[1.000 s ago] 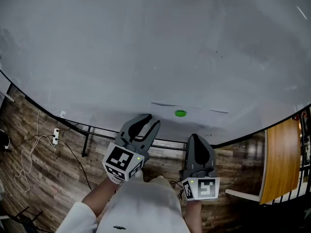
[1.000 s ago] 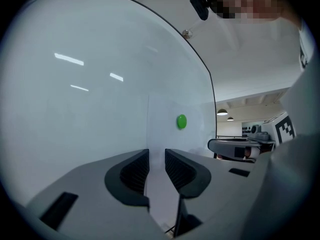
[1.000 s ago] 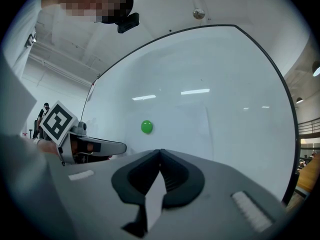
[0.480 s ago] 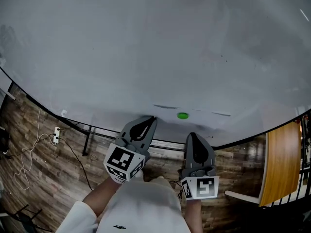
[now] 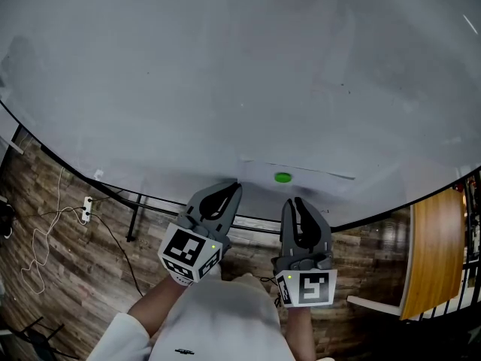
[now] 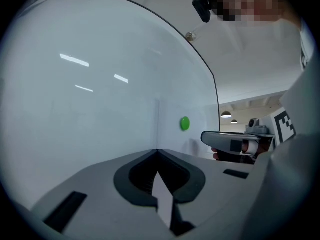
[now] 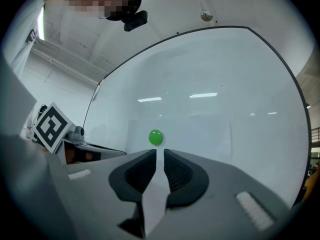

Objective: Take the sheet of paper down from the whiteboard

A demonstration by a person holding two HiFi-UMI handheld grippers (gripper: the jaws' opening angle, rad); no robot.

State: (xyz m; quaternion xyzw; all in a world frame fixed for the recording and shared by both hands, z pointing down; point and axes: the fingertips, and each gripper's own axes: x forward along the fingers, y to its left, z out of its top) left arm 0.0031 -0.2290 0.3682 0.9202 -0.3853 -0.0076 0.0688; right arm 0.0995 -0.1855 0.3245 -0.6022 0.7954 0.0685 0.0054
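Note:
A white sheet of paper [image 5: 316, 183] hangs flat on the whiteboard [image 5: 225, 66], pinned by a round green magnet [image 5: 282, 177]. My left gripper [image 5: 237, 186] points level at the sheet's left edge, its jaws shut on that edge. In the left gripper view the tips of the left gripper [image 6: 157, 151] meet on the edge line of the sheet [image 6: 172, 114], left of the magnet [image 6: 185, 123]. My right gripper [image 5: 298, 203] sits just below the magnet; its jaws have just been opening. In the right gripper view a narrow, empty gap shows in the right gripper [image 7: 160, 151] under the magnet [image 7: 155, 137].
The whiteboard's dark lower frame [image 5: 150, 200] runs just behind both grippers. Below is a wooden floor with a white cable and power strip [image 5: 86, 209] at left. A wooden tabletop [image 5: 434, 247] stands at the right. White sleeves fill the bottom of the head view.
The left jaws, wide apart a second ago, have closed at the sheet's left edge. The right jaws, shut before, have parted a little, and that gripper has shifted slightly up toward the magnet.

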